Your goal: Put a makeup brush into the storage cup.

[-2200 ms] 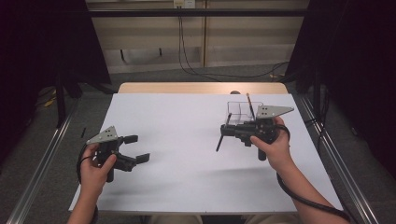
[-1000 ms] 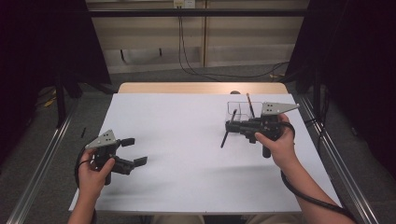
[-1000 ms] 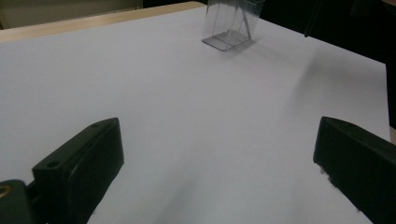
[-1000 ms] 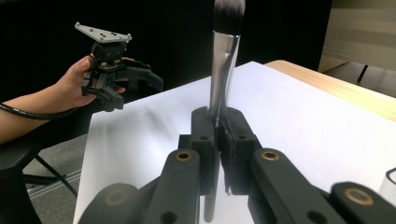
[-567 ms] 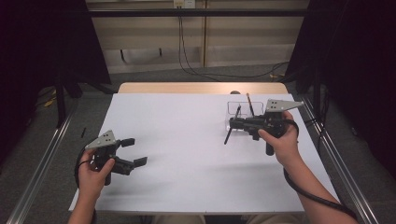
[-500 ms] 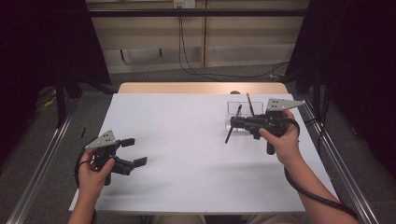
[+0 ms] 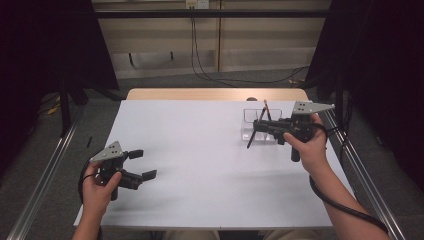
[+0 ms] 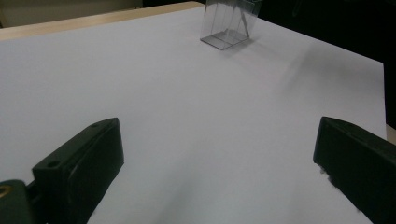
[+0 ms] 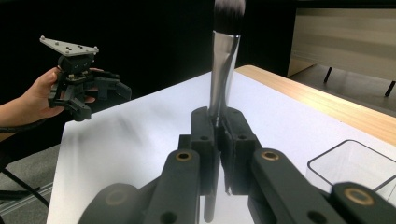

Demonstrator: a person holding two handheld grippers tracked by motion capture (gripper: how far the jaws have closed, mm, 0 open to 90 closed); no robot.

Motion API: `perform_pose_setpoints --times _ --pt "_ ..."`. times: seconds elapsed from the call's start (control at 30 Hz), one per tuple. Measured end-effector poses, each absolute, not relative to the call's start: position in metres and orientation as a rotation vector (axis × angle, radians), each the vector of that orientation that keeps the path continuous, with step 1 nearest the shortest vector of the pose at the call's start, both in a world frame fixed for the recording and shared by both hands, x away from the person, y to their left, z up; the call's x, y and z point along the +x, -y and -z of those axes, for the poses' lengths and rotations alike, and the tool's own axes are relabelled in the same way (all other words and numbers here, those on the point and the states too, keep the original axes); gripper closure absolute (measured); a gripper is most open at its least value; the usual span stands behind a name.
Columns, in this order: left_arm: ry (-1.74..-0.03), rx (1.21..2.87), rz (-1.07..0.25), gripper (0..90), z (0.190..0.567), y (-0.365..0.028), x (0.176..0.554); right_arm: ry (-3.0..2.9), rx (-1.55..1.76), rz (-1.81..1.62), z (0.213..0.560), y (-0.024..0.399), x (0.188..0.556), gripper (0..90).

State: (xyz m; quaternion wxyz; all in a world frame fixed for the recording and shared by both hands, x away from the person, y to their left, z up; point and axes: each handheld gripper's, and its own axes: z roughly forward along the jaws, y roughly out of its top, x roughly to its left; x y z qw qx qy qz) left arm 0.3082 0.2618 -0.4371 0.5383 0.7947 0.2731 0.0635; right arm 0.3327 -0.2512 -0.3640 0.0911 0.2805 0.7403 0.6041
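Note:
My right gripper (image 7: 258,126) is shut on a makeup brush (image 7: 251,140), which stands tilted over a clear plastic box (image 7: 248,115) at the table's right rear. In the right gripper view the jaws (image 9: 218,124) clamp the brush's silver ferrule (image 9: 223,65), with blurred bristles at the top and the box's rim (image 9: 351,143) at lower right. My left gripper (image 7: 141,164) rests open near the front left, with nothing between its jaws (image 8: 217,172). The clear box (image 8: 229,25) stands far ahead in the left gripper view.
A white sheet (image 7: 200,150) covers the wooden table (image 7: 215,94). Metal rails (image 7: 367,175) run along both sides. The person's other hand and the left gripper (image 9: 116,91) appear at the left of the right gripper view.
The right gripper has drifted right and away with the brush, coming over the clear box. The left gripper has stayed put.

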Motion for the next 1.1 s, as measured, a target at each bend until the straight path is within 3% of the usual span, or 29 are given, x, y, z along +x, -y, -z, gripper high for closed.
perform_pose_setpoints --times 1.1 --pt "-0.653 1.883 -0.146 1.5 0.437 -0.263 0.307 -2.149 0.898 -1.738 0.356 0.263 0.347 84.0"
